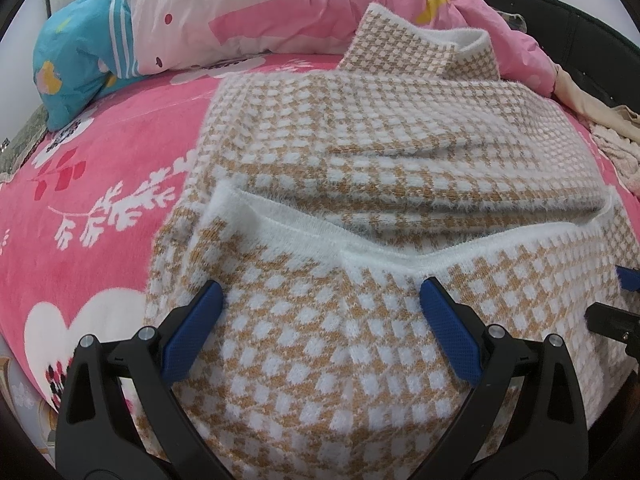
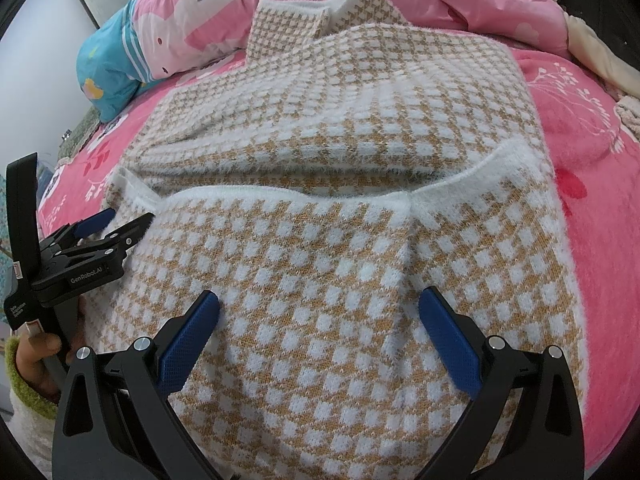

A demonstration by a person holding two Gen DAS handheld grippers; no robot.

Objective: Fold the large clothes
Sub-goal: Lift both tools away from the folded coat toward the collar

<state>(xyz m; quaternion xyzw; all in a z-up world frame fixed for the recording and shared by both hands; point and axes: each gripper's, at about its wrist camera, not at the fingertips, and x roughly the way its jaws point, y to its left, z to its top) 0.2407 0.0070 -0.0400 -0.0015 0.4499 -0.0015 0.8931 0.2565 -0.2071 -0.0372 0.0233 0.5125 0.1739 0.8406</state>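
Note:
A fuzzy tan-and-white checked sweater (image 1: 360,168) lies on the pink bed, its near part folded over so a white hem band (image 1: 304,236) runs across it. It fills the right wrist view (image 2: 320,128) too. My left gripper (image 1: 320,296) is open, its blue fingers (image 1: 192,332) spread just above the folded near part. My right gripper (image 2: 320,304) is open in the same way over the same fold. The left gripper also shows at the sweater's left edge in the right wrist view (image 2: 116,220). The right gripper's tip shows at the right edge of the left wrist view (image 1: 616,300).
A pink floral blanket (image 1: 92,208) covers the bed. A pink and blue quilt (image 1: 192,20) is heaped at the far side. Beige clothes (image 1: 592,108) lie at the far right. A dark headboard (image 1: 560,12) stands behind them.

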